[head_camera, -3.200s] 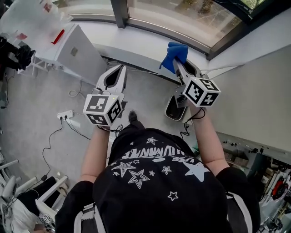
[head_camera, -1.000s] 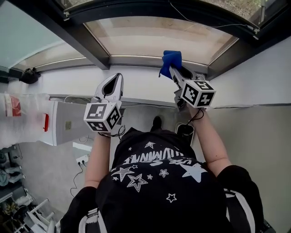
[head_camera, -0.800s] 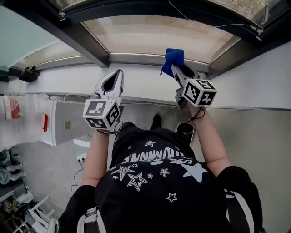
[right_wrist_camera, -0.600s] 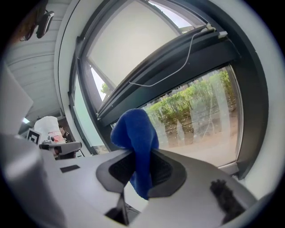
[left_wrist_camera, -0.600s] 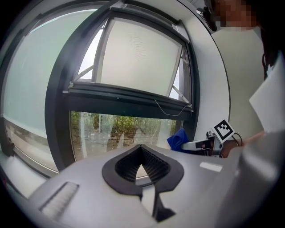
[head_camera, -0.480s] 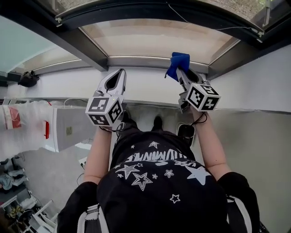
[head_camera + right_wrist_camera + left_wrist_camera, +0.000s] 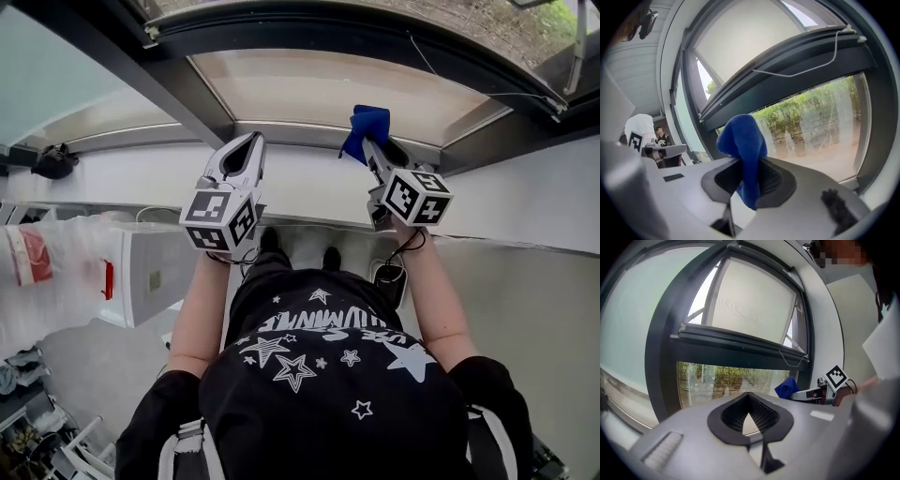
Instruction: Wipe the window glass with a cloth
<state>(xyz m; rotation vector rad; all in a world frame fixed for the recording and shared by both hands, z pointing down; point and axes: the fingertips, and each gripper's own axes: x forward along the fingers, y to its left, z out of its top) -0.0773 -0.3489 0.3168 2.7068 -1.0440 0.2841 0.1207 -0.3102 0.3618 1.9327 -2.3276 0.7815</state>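
Now the right claw (image 7: 368, 143) pinches a blue cloth (image 7: 367, 124), which bunches above its tips and hangs down between them. The window glass (image 7: 309, 86) lies straight ahead of it, though whether cloth and pane touch cannot be told. To its left, well apart, the left claw (image 7: 254, 141) is pressed together at the tips, holding nothing, pointing toward the dark window frame (image 7: 192, 98).

Indoor workroom or lab: big dark-framed window (image 7: 319, 89), wide white sill (image 7: 309, 178), white cabinet (image 7: 155, 272), grey floor (image 7: 84, 352)
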